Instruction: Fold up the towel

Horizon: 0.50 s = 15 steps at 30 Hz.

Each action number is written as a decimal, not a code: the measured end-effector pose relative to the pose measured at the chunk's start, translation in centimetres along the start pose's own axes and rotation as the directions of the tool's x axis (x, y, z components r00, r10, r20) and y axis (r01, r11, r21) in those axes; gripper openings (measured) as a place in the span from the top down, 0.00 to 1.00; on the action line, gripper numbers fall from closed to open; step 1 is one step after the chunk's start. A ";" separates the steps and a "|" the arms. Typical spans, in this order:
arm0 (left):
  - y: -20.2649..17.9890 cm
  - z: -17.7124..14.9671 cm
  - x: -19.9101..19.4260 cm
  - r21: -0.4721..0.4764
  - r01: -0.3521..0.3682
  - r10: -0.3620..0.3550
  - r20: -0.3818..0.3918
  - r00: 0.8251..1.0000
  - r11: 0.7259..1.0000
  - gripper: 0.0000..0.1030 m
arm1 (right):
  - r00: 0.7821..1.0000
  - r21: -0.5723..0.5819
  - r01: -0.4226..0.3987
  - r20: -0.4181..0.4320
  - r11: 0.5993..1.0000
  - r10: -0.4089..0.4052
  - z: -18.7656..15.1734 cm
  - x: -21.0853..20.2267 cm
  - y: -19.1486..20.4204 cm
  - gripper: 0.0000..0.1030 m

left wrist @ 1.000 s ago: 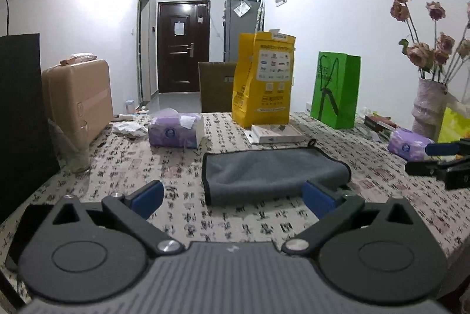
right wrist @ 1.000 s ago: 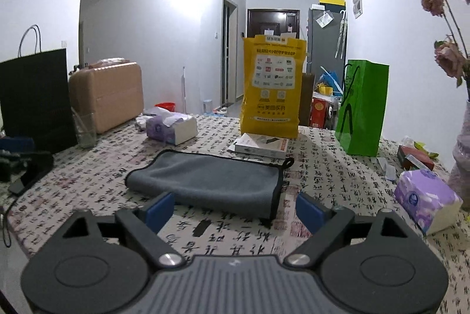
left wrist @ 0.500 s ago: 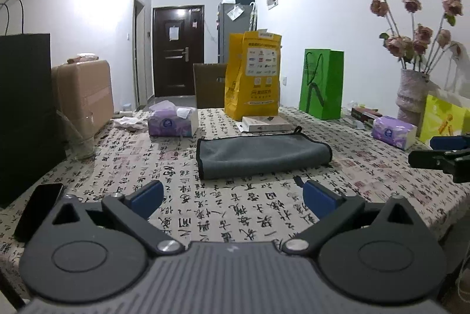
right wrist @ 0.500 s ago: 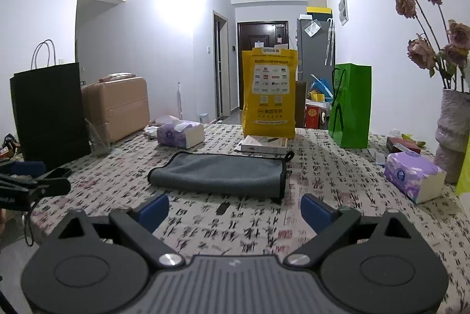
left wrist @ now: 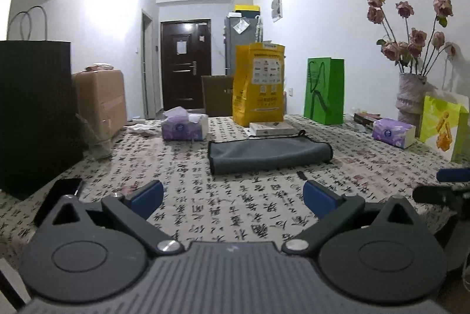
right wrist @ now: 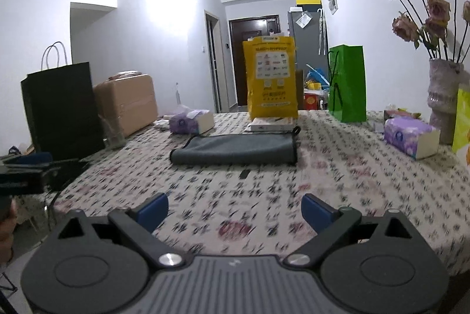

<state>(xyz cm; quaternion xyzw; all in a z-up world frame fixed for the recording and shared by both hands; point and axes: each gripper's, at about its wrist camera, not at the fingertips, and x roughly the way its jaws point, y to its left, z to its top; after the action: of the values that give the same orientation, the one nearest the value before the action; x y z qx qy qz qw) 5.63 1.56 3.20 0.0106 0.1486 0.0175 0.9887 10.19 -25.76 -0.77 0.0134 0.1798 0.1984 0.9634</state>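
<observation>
Grey towel [left wrist: 268,154] folded, seemingly flat on table [left wrist: 205,205].

Left gripper [left wrist: 233,193] showing black linkage arms, blue pads [left wrist: 147,193], silver pivot screws, ribbed grey housing, right gripper [right wrist: 235,207] showing identical build, round black discs

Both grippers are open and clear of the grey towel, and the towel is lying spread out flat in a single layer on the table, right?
Not quite. The towel is already folded: the left wrist view shows a rounded doubled edge at its right end. The rest holds: the left gripper and right gripper are open and apart from it, and it lies on the table.
</observation>
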 end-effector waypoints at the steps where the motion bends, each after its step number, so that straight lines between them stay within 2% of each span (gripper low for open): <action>1: 0.0 -0.2 -0.2 -0.006 0.000 0.000 0.001 1.000 1.000 0.00 | 1.000 -0.001 -0.009 -0.003 1.000 0.009 -0.4 -0.1 0.3 0.06; 10: -1.2 -1.9 -1.7 0.000 -0.005 0.005 -0.005 1.000 1.000 0.00 | 0.999 -0.039 -0.029 0.015 0.999 0.029 -1.5 -1.1 2.5 0.06; 15: -1.4 -3.2 -2.5 -0.004 -0.048 0.048 0.000 0.999 0.999 0.00 | 0.999 -0.039 -0.036 0.021 0.999 0.037 -2.2 -1.7 2.8 0.06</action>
<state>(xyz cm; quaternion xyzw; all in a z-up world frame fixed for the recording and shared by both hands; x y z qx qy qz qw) 2.30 0.09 0.82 0.0120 0.1480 0.0415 0.9880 6.90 -23.91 -2.03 0.0003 0.1653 0.2191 0.9616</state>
